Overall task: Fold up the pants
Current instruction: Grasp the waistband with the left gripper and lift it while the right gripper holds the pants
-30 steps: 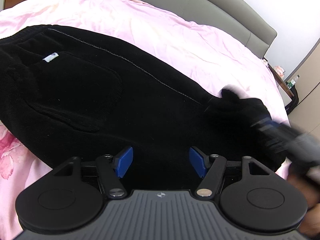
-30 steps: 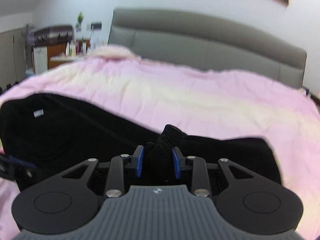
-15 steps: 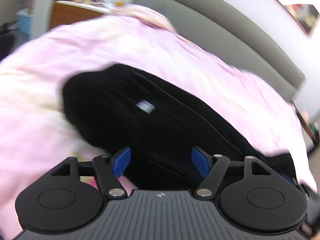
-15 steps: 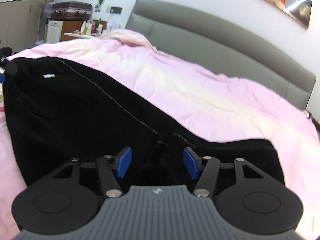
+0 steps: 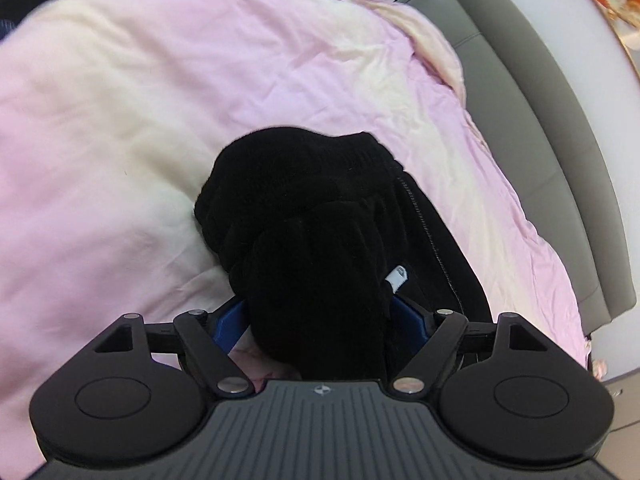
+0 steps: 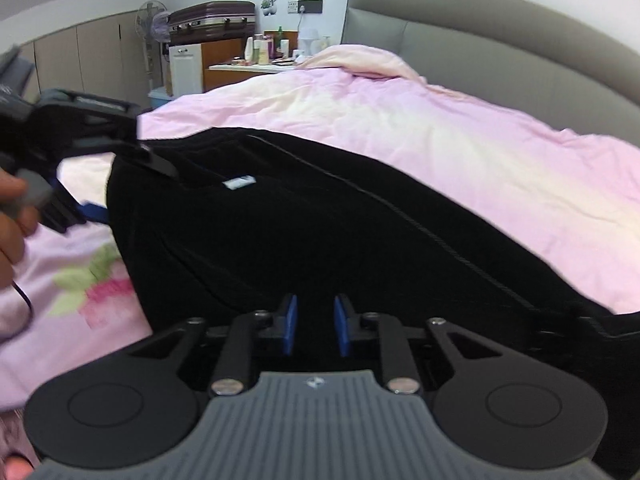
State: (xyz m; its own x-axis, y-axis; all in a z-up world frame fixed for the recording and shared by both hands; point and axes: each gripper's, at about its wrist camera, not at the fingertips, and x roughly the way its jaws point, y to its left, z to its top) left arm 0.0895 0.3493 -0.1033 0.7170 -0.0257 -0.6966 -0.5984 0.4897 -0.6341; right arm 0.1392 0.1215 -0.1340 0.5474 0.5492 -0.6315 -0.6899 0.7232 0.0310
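**A:** How are the jaws set?

**B:** On the left hand-held gripper (image 5: 318, 318) they have just been opening and are spread wide. The bunched waist end of the pants (image 5: 304, 216) is lodged between them, and no firm squeeze is seen. On the right hand-held gripper (image 6: 316, 322) they have just been closing to a narrow gap over the leg. Black cloth is seen in that gap, but whether it is pinched cannot be told.

**A:** Where are the pants laid?

**B:** They are stretched across the pink duvet (image 5: 160, 100) on the bed. The waistband (image 5: 300, 148) is heaped at the left end, with a white label (image 5: 398, 282) near it.

**A:** How is the cloth expected to handle?

**B:** It is judged soft, thick, limp and light, and hardly slippery. Sagging is expected wherever it is not held. The ribbed waistband and the leg end are judged best taken, with all layers caught together.
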